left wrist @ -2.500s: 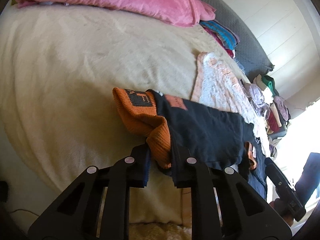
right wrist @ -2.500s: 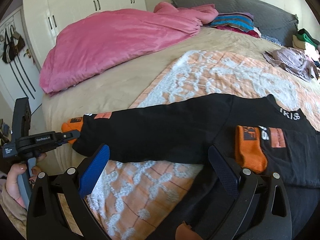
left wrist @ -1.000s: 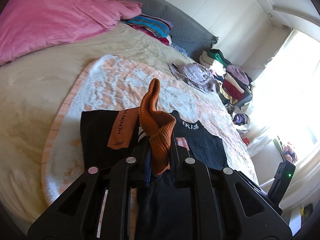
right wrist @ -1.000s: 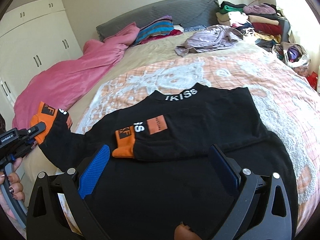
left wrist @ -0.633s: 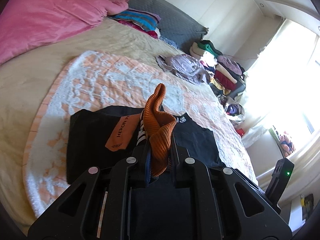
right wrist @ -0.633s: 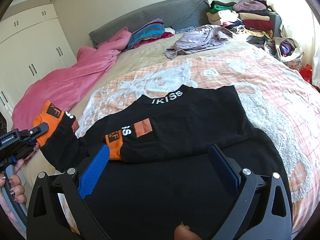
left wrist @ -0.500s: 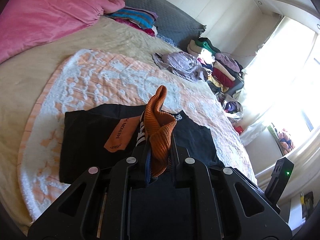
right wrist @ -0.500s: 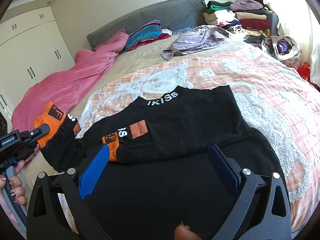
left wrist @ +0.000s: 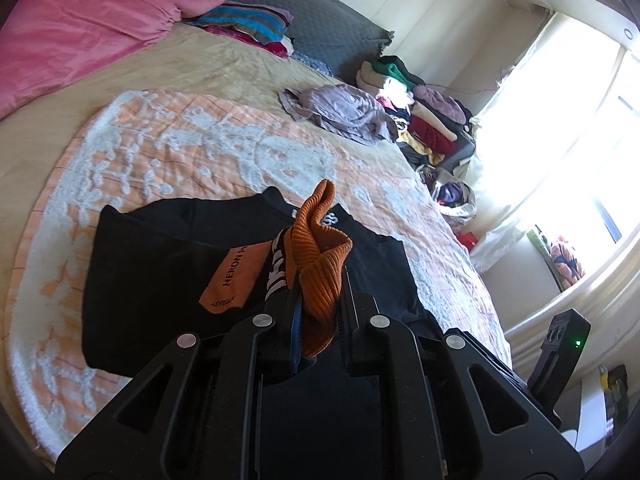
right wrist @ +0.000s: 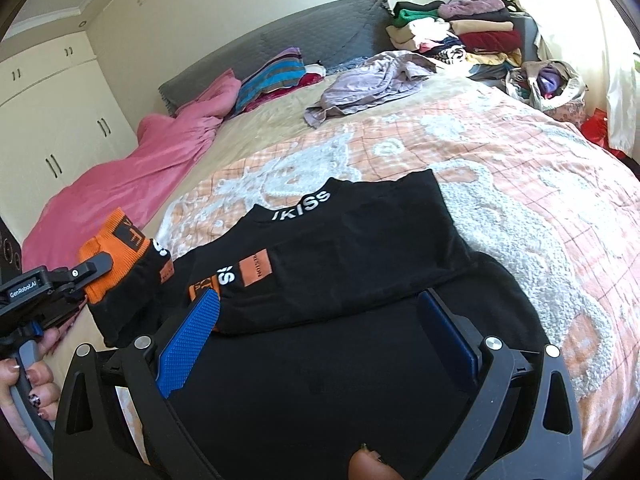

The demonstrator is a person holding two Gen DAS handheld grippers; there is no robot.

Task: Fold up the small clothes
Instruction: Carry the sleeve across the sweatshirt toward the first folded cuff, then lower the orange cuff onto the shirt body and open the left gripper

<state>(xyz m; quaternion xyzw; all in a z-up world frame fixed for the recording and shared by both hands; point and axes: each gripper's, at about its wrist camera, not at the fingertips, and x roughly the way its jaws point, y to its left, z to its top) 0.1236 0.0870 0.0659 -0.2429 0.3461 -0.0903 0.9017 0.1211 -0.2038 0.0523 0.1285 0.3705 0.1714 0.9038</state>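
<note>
Sleeve carried inward; left tool [left wrist: 318, 312] clamps orange cuff [left wrist: 320, 256]; right tool [right wrist: 320, 336] agape.

We are in a home bedroom: a wide bed [right wrist: 520, 168] with grey padded headboard [right wrist: 280, 40], pink duvet [right wrist: 132, 176], cream built-in wardrobes [right wrist: 52, 120], a bright curtained window [left wrist: 568, 128], and folded clothes piled [right wrist: 460, 36] beside the headboard.

Our left gripper [left wrist: 318, 312] is matte black plastic with triangular cut-outs, round silver screws at its pivots and blue pads inside its fingers. Our right gripper [right wrist: 316, 332] matches it, its pads [right wrist: 188, 344] knurled blue. Our left hand [right wrist: 28, 388] wears dark patterned nail polish.
</note>
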